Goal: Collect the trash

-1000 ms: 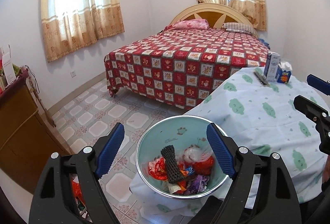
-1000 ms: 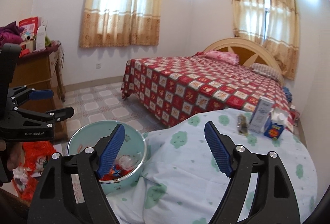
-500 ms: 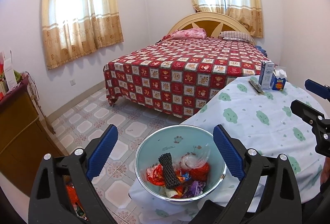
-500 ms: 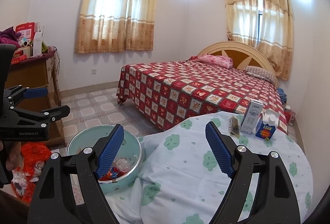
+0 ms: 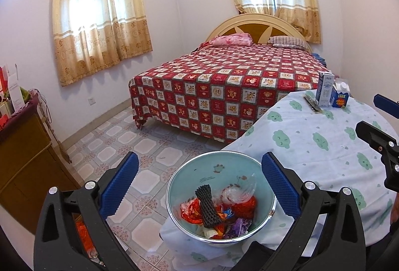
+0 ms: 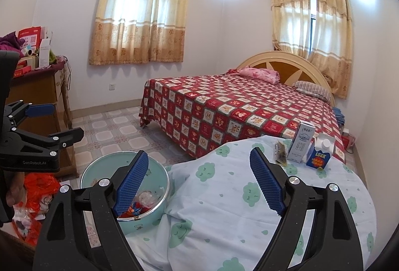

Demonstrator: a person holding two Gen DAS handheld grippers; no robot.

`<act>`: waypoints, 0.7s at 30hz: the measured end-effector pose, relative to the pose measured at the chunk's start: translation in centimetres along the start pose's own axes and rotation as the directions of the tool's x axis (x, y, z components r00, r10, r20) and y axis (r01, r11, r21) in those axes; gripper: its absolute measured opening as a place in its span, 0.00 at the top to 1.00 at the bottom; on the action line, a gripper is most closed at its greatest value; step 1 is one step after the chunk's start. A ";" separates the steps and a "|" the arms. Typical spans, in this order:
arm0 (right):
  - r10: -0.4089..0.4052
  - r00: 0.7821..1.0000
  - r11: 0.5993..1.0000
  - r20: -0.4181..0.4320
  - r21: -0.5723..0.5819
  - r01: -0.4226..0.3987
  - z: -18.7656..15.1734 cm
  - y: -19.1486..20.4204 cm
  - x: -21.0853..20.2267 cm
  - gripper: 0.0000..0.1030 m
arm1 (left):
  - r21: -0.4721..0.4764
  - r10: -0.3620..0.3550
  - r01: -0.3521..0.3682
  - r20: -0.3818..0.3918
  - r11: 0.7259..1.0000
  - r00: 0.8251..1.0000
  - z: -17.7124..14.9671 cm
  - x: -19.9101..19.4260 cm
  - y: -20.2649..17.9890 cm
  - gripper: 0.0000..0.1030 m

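Both tools have lifted and pulled back over the last second: the bowl [image 5: 220, 198] sits lower and smaller in the left view than it did, and more of the room shows above it. Nothing else on the table has shifted.

Left gripper [image 5: 199, 186]: jaws spread wide, nothing between the pads, hanging above and to the near side of the bowl. Right gripper [image 6: 199, 178]: equally wide, empty, held over the tablecloth [image 6: 224, 198] with the bowl at its left.

The bowl stands at the near left edge of the table, holding the collected trash [image 5: 219, 211]: crumpled wrappers, a clear bag and a black foam net sleeve [image 5: 207, 206].

Still out at the far right of the table: a tall white carton [image 6: 301, 143], a blue carton [image 6: 320, 155] beside it, and a flat dark packet [image 6: 280, 153] lying just left of them. I cannot tell from here whether the cartons are empty.

Reading: a drop into the bowl looks finished, both tools are free. I judge the far group is the next pickup, most likely for the right gripper.
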State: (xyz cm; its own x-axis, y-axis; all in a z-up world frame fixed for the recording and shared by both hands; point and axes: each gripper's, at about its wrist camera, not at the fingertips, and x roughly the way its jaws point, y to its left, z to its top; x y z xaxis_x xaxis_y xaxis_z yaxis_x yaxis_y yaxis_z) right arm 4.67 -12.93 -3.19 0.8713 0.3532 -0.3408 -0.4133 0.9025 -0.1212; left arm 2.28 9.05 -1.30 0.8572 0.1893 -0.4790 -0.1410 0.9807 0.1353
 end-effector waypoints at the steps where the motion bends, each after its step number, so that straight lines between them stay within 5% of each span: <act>1: 0.000 1.000 1.000 0.002 -0.001 0.000 0.0 0.0 -0.1 0.20 | 0.000 0.001 -0.001 0.001 1.000 1.000 0.0 0.0 0.0 0.06; 21: -0.013 1.000 1.000 0.014 -0.003 0.013 0.1 -0.4 -0.5 0.18 | 0.023 0.008 -0.008 0.019 1.000 1.000 -0.2 -0.3 -0.3 0.06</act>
State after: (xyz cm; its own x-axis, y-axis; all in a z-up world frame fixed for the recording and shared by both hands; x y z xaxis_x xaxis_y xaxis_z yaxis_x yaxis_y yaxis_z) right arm 4.43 -13.46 -2.90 0.8803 0.3446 -0.3261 -0.4024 0.9064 -0.1283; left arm 1.95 8.66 -1.40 0.8655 0.1958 -0.4610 -0.1362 0.9778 0.1594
